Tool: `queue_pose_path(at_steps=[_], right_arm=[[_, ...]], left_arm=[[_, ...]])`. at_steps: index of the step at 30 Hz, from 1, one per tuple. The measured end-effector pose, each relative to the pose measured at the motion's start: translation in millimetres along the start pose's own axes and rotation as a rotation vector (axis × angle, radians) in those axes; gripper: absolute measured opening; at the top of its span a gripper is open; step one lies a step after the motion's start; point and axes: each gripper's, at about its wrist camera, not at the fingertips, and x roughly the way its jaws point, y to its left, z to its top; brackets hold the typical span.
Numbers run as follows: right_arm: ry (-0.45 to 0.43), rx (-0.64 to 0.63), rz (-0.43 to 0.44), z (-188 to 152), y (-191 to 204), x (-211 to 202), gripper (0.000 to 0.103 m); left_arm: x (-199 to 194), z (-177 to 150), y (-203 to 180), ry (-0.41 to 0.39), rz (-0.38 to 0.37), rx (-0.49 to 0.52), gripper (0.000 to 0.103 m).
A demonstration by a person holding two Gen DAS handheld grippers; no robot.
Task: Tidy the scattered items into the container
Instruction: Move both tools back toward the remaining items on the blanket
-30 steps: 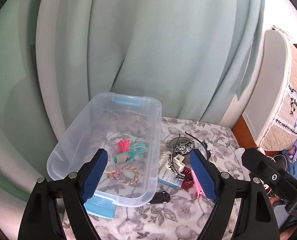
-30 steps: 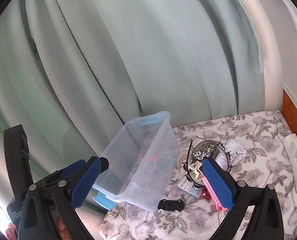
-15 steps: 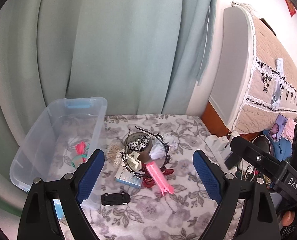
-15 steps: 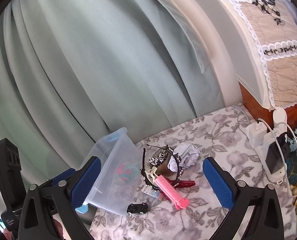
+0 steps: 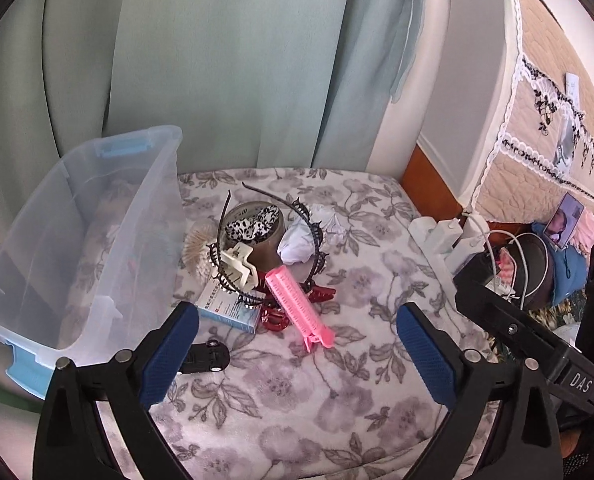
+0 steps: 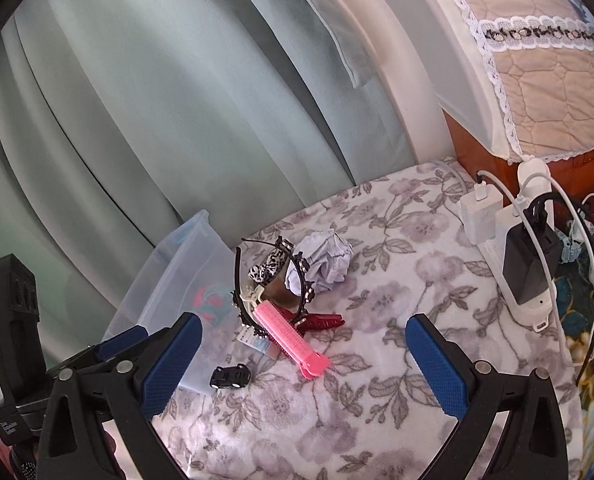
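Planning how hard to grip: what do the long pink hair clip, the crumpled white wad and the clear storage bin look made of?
Long pink hair clip: likely hard plastic, matt, with moulded ridges. Crumpled white wad: paper or tissue, judging by sharp creases; thin cloth is possible. Clear storage bin: see-through, slightly cloudy plastic with pale blue latches.

Floral blanket (image 5: 281,384) w/ grey leaf print is covering the surface. Clear container (image 5: 69,248) is sitting on its left edge. Beside it a pile is lying: pink clip (image 5: 297,304) w/ a red clip (image 6: 321,320) under it, black toothed headbands (image 5: 317,240) leaning over a tape roll (image 5: 265,248), small box (image 5: 229,308), crumpled white cloth, prob. tissue (image 6: 329,260). Black toy car (image 6: 231,376) is lying apart, nearer the front. Power strip (image 6: 525,280) w/ chargers is resting at the right edge.
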Motion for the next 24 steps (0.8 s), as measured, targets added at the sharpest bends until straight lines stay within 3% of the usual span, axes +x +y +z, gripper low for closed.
queue_pose_path(at_steps=[6, 13, 18, 24], right_arm=[[0.059, 0.026, -0.032, -13.6, -15.7, 15.7, 0.103], [0.123, 0.053, -0.019, -25.8, -27.9, 33.1, 0.103], [0.188, 0.026, -0.027, -33.5, -26.1, 46.8, 0.103], [0.243, 0.011, -0.022, -39.1, -19.7, 64.0, 0.103]], left_arm=[[28.2, -13.0, 2.6, 0.082, -0.006, -0.005, 0.101], [60.3, -31.4, 3.8, 0.202, -0.072, -0.015, 0.101], [66.1, -41.8, 8.6, 0.155, 0.096, -0.025, 0.101], [79.1, -58.7, 21.6, 0.179, 0.178, -0.114, 0.101]])
